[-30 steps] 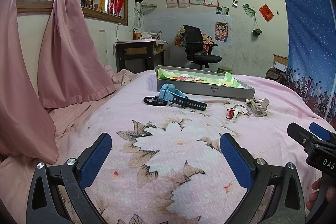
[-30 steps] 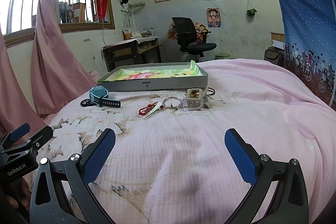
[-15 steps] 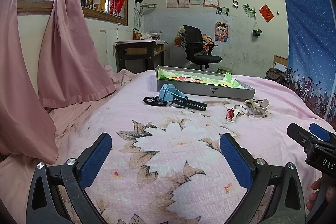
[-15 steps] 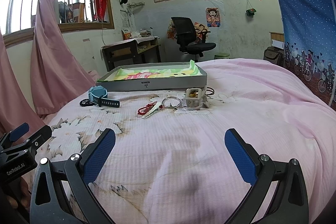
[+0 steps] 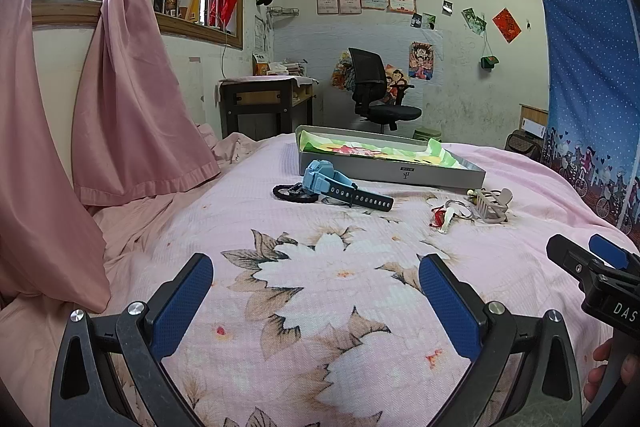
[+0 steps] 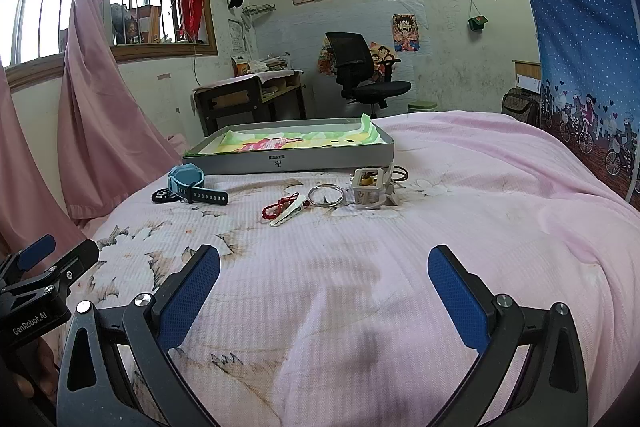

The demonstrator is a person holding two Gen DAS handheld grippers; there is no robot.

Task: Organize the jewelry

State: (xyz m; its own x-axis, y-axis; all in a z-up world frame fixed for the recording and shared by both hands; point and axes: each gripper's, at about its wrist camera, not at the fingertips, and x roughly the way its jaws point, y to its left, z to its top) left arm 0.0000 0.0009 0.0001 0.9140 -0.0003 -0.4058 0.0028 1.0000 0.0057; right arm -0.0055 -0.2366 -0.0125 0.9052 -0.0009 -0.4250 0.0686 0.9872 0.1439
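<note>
Two handheld grippers hover low over a pink floral bedspread [image 6: 480, 187], both with jaws spread wide and empty: the left gripper [image 5: 316, 279] and the right gripper [image 6: 324, 273]. Well ahead of them, jewelry lies scattered in front of a grey tray [image 6: 288, 157]: a blue watch [image 6: 192, 183] at left, a red cord [image 6: 276, 209], a silver bangle [image 6: 326, 195] and a hair claw [image 6: 370, 187] beside the tray's right corner.
</note>
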